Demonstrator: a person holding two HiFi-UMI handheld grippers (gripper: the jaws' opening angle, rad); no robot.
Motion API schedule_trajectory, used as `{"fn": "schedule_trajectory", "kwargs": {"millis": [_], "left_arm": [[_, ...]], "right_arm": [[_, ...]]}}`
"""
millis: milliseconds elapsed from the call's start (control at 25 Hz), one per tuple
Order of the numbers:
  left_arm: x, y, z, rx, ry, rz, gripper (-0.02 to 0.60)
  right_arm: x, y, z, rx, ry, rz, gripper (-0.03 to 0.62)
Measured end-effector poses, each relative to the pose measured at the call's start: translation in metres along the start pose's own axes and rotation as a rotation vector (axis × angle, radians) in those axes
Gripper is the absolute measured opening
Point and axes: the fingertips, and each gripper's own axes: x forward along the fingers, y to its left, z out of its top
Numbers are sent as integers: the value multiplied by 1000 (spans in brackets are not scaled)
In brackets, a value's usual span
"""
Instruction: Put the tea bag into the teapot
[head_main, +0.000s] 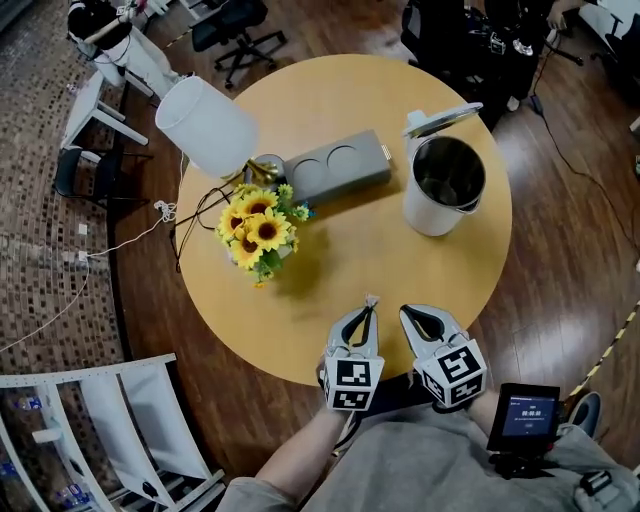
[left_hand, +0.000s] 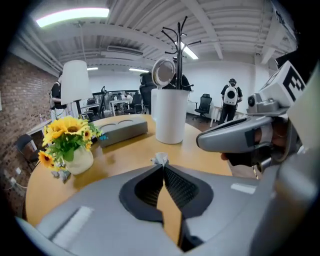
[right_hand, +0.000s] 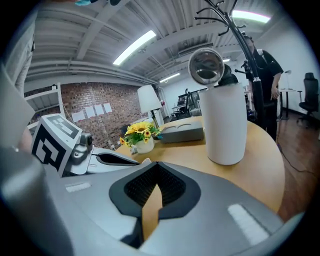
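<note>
A tall white teapot (head_main: 432, 214) stands at the table's far right with its lid tipped open and its dark inside showing. It also appears in the left gripper view as the teapot (left_hand: 174, 117) straight ahead, and in the right gripper view as the teapot (right_hand: 227, 125) to the right. My left gripper (head_main: 370, 306) hovers over the near table edge, shut on a small pale tea bag (head_main: 372, 299) that sticks out past its tips; the tea bag (left_hand: 160, 159) is crumpled. Beside it, my right gripper (head_main: 408, 312) is shut with nothing in it.
On the round wooden table (head_main: 370, 250) a vase of sunflowers (head_main: 256, 230) stands at the left. Behind it are a grey rectangular box (head_main: 335, 166) and a white table lamp (head_main: 206, 126) with cables trailing off the left edge. Office chairs and people are beyond the table.
</note>
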Motion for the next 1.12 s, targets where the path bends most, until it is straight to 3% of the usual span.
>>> {"fn": "schedule_trajectory", "kwargs": {"millis": [320, 600, 760, 1120], "left_arm": [[-46, 7, 85, -8, -234, 45, 12], [-86, 7, 129, -2, -389, 75, 12], [-101, 3, 137, -3, -436, 79, 12], [-109, 1, 133, -5, -456, 41, 12]], "right_arm": [[-17, 16, 78, -111, -159, 5, 9], [-38, 34, 119, -189, -271, 16, 9], [-48, 43, 127, -214, -296, 15, 9], [-54, 51, 122, -218, -297, -32, 9]]}}
